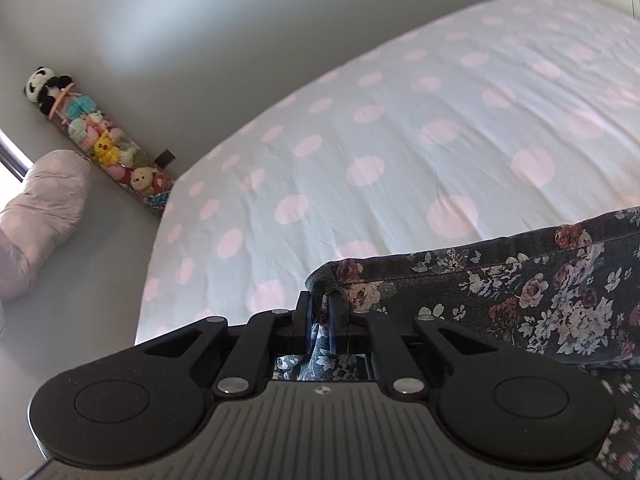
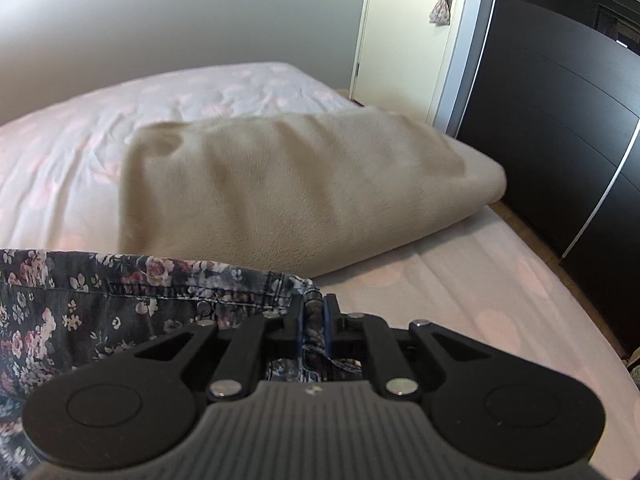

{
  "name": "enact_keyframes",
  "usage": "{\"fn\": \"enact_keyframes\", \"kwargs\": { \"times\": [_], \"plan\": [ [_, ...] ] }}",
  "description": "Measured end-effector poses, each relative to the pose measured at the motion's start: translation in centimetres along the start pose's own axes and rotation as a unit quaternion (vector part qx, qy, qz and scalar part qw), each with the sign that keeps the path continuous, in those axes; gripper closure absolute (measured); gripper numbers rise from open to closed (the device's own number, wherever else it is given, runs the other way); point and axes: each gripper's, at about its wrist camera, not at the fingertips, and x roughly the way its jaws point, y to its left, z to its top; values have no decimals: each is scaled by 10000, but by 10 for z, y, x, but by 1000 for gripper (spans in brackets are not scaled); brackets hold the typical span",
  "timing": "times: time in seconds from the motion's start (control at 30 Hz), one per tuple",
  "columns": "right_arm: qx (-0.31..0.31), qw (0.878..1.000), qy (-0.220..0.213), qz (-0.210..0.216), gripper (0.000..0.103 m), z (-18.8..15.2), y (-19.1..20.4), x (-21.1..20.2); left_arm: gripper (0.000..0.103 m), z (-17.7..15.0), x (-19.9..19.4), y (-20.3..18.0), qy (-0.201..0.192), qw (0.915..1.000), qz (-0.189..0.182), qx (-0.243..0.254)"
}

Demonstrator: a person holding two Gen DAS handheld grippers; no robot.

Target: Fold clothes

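Both grippers, left [image 1: 320,312] and right [image 2: 313,316], pinch the floral garment's [image 1: 520,296] corners.

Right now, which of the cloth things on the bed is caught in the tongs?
The dark floral garment; both tongs, left and right, pinch its edge. The beige blanket lies untouched behind.

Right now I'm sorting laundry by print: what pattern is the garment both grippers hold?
Dark floral garment: pink and white flowers, clearest in the left wrist view.

Each claw, left [image 1: 320,312] and right [image 2: 314,314], is matte black: two wide rounded lobes at 4 and 8 o'clock, each with a shallow round disc. Angled link arms with silver rivets lead to narrow blue-edged fingers [image 2: 330,312] at 12. A ribbed grey housing with a small round crosshair mark sits at 6.
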Motion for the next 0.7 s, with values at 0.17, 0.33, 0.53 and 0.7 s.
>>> {"fn": "enact_keyframes", "kwargs": {
  "times": [0.17, 0.33, 0.53, 0.7],
  "plan": [
    [-55, 9998, 152, -106, 92, 0, 15, 35, 95, 9, 56, -25, 269, 9995, 54, 158],
    [-41, 9997, 204, -142, 87, -1, 21, 52, 87, 4, 73, -38, 289, 9993, 52, 213],
    [-32, 9999, 105, -30, 78, -9, 17, 16, 79, -25, 44, -31, 280, 9980, -526, -185],
    [136, 9995, 221, 171, 74, -43, 10, -31, 72, -69, 6, -36, 236, 9938, -1013, -386]
  ]
}}
